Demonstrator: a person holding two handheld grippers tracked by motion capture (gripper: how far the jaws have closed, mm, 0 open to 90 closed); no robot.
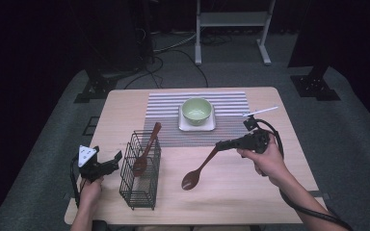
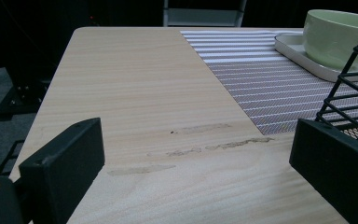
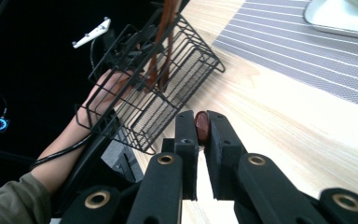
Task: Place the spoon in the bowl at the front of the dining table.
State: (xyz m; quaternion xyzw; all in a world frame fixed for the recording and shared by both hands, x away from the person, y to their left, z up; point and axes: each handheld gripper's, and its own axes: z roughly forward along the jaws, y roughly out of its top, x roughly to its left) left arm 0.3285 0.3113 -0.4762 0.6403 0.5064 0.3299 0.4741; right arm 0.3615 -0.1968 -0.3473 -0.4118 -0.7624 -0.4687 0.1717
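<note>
My right gripper (image 1: 220,144) is shut on the handle of a brown wooden spoon (image 1: 198,171); the spoon hangs down and to the left with its bowl just above the table. In the right gripper view the handle end (image 3: 201,127) is pinched between the two black jaws. A second brown spoon (image 1: 146,150) stands inside the black wire basket (image 1: 140,191) at the left. My left gripper (image 1: 119,157) rests on the table just left of the basket, jaws wide apart with bare wood between them. The basket's wires (image 2: 354,79) rise behind its right jaw.
A green bowl (image 1: 196,110) sits on a white square plate (image 1: 182,126) on a striped placemat (image 1: 231,102) at the table's far middle. A white stick (image 1: 261,111) lies near the mat's right edge. Bare wood lies in front of the mat and right of the basket.
</note>
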